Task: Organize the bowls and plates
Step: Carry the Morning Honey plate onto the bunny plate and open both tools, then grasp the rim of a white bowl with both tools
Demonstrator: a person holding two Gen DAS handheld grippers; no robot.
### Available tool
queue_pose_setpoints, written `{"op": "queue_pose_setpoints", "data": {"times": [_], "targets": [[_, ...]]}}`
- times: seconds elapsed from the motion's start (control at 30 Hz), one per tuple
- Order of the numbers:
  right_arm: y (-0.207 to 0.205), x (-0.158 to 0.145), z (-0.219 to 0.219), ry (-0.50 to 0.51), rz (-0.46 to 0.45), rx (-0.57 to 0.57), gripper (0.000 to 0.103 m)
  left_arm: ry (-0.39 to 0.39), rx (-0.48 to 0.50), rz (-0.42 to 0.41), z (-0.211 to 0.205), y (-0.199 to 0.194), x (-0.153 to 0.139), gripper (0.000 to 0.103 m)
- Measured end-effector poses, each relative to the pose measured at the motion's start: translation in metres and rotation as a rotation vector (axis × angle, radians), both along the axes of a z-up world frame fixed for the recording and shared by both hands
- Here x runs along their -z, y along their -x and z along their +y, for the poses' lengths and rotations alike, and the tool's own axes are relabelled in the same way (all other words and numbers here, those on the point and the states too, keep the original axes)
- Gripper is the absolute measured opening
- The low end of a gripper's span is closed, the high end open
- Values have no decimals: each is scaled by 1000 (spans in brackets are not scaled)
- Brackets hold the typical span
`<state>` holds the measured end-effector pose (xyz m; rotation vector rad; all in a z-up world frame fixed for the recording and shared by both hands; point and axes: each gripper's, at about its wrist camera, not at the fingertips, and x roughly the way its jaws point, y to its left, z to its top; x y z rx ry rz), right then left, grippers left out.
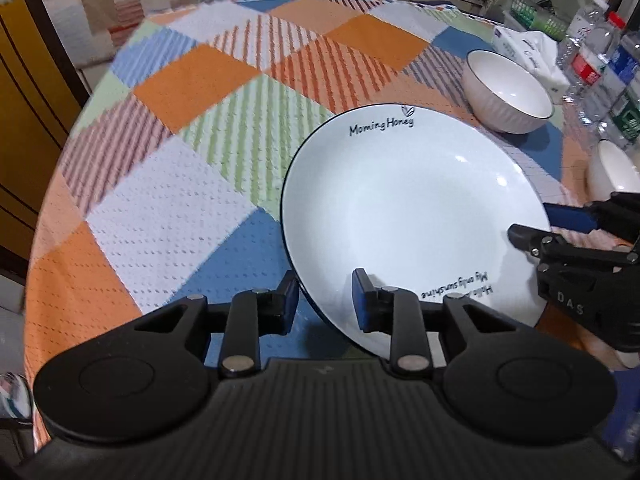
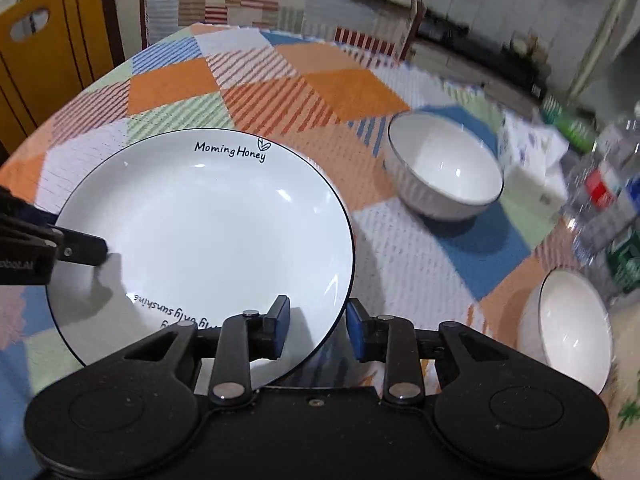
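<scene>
Left gripper (image 1: pixel 325 300) parted, astride plate (image 1: pixel 408 200) near rim; right gripper (image 2: pixel 318 326) likewise, opposite rim.

A white plate (image 1: pixel 412 216) (image 2: pixel 204 240) with a thin dark rim lies flat and right side up on the near part of the table. It is shallow and empty, with "Morning Honey" and a small leaf mark printed on its far rim and a second line of script printed upside down on its near rim. To its far right stands a white bowl (image 1: pixel 508 92) (image 2: pixel 444 168), upright and empty, ribbed on the outside with a dark line around its lip, apart from the plate. A second white bowl (image 1: pixel 614 170) (image 2: pixel 572 320) of the same kind sits nearer on the right, only partly in view.
</scene>
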<state>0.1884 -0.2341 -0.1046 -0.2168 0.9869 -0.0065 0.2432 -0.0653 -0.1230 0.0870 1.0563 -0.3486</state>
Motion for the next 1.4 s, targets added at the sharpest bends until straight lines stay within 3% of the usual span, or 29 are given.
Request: {"op": "queue_pose_setpoints", "data": {"times": [0.13,0.33,0.4,0.57,0.67,0.73,1.03,1.1,1.2,1.4], "targets": [[2,-2,-5,-41,-35,29,38,27,-27,16,4,7,-8,26],[42,-42,-24,-200,-158,34,37,53,2,-9,5,35,-42,26],[58,-55,-30,-210,-198,8,39,67,13,-19,4,46,-58,26],[94,-77,-46,-138,-249,-130,50,99,38,-38,-7,74,-90,26],[115,-80,-62,-163,-260,-194,61,99,57,-48,-23,89,-98,26],[130,-78,-73,-192,-282,-235,69,91,74,-58,-36,96,-100,28],[166,-46,-99,-203,-255,-242,77,132,130,-58,-88,117,-82,41],[167,-36,-101,-185,-234,-233,92,135,139,-47,-97,118,-73,43],[167,-24,-104,-176,-215,-217,93,144,142,-28,-107,118,-60,50],[167,-10,-111,-179,-191,-173,97,178,133,25,-122,115,-35,53]]}}
